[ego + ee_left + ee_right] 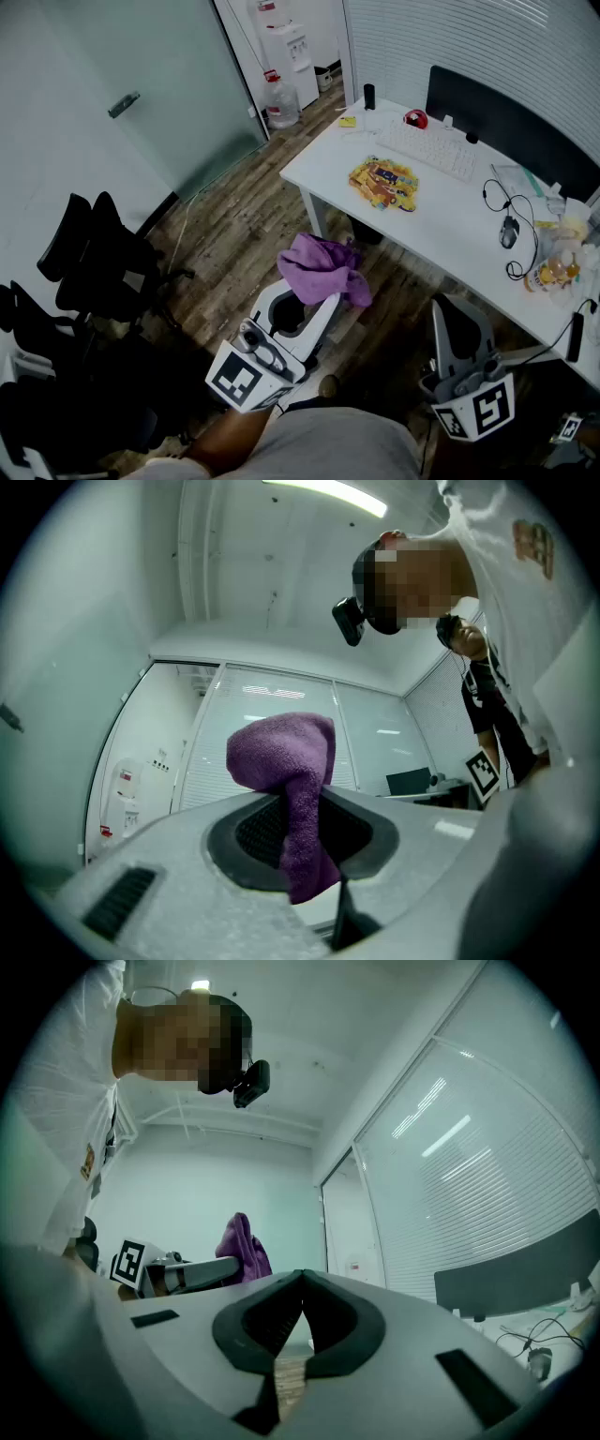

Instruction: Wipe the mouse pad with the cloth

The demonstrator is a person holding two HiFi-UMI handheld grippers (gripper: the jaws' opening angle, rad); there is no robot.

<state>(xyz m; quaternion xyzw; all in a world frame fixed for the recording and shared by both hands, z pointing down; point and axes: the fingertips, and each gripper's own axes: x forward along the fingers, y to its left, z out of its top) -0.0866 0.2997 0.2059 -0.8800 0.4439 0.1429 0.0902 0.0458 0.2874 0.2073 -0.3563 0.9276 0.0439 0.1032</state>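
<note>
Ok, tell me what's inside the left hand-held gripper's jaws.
A purple terry cloth, pinched in the left hand-held gripper: it bunches above the jaws and hangs below. The pinched part is covered.

We see open floor (239, 220) before the desk (450, 220); black chairs (94, 267) crowd the left. The keyboard (431, 148) hems the mouse pad (382, 183) behind, while bare desktop lies on its near side.

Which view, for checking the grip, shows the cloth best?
Left gripper view: the cloth sits centred, pinched between the left gripper's jaws. Head view shows it draped from above; right gripper view, small and distant.
</note>
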